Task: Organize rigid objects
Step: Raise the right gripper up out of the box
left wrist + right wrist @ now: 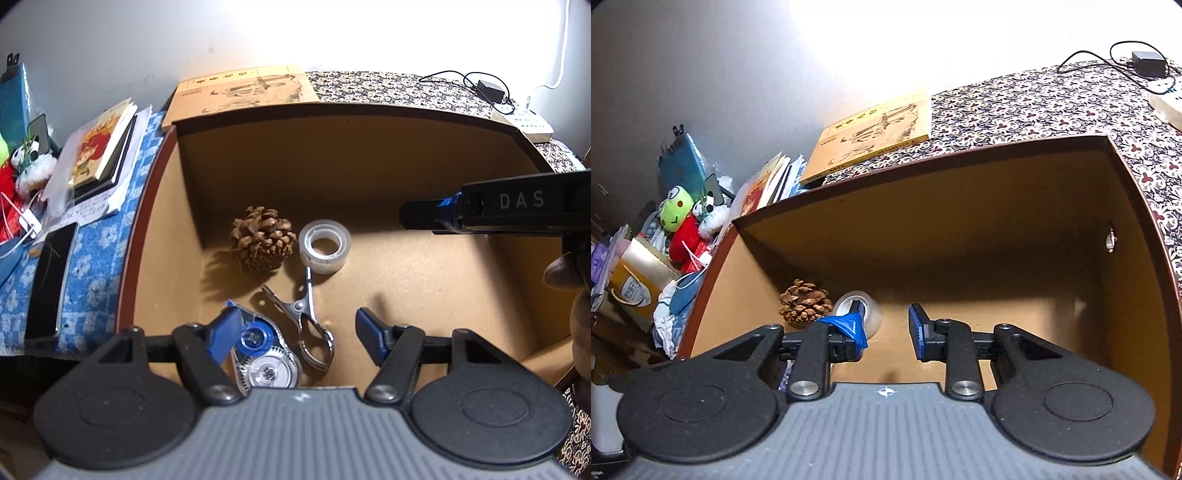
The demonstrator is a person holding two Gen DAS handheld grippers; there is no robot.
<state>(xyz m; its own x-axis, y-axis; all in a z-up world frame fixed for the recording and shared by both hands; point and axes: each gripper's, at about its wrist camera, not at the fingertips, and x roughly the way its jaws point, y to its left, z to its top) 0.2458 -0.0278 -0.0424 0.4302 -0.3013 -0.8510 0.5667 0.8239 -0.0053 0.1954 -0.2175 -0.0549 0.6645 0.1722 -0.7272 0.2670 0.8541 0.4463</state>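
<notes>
The left gripper (295, 332), jaws apart, is hovering over the metal clip (308, 321) just before the pinecone (263, 244); stiff, slippery, likely best pinched mid-body.

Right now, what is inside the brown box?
A pine cone, tape roll, metal clip and correction tape inside the box; the gripper covers the near floor.

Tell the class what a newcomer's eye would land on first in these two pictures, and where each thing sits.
A brown pine cone stands out near the left wall of the open cardboard box, with a clear tape roll just to its right. Nearer the camera lie a metal clip and a blue correction tape dispenser, between the fingers of the open left gripper.
</notes>
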